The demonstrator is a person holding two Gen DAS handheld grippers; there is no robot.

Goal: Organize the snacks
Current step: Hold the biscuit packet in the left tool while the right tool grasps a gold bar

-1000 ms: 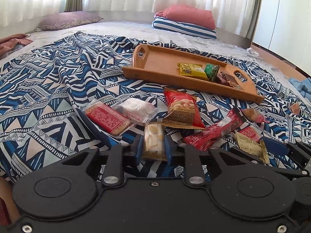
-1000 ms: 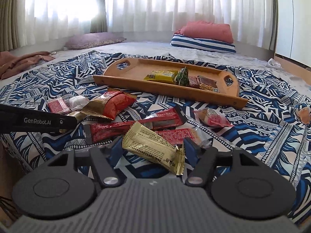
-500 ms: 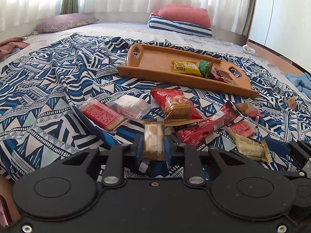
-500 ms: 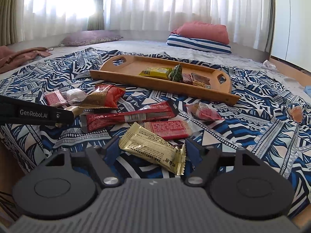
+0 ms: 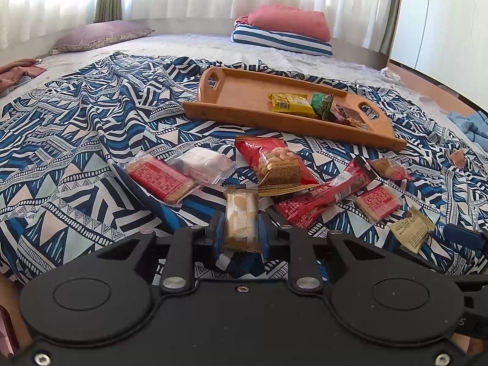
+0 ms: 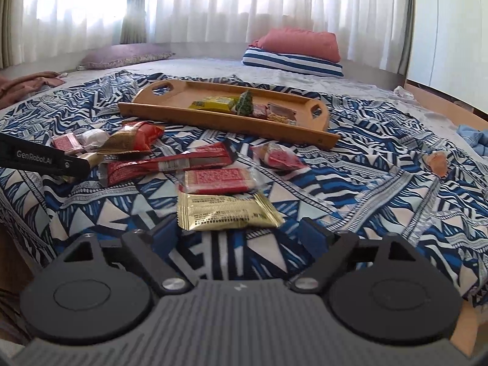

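Observation:
My left gripper (image 5: pixel 241 228) is shut on a clear-wrapped pale cookie packet (image 5: pixel 241 219), held just above the blue patterned cloth. My right gripper (image 6: pixel 235 235) is open, its jaws wide apart, with a gold snack packet (image 6: pixel 225 212) lying on the cloth just ahead of them. The wooden tray (image 5: pixel 231 113) sits farther back and holds a yellow packet (image 5: pixel 289 102), a green one (image 5: pixel 321 103) and brown ones. It also shows in the right wrist view (image 6: pixel 170 111). Loose snacks lie between the tray and the grippers.
On the cloth lie a red nut bag (image 5: pixel 274 164), a long red bar (image 6: pixel 167 164), red cracker packets (image 5: pixel 160 180) (image 6: pixel 218 180), a white packet (image 5: pixel 204 164) and a small orange-red packet (image 6: pixel 279 158). Pillows (image 5: pixel 286 30) lie at the back. The bed edge is near me.
Both grippers have pulled back toward me. The left one still holds the cookie packet. The gold packet now lies flat ahead of the right jaws rather than between them.

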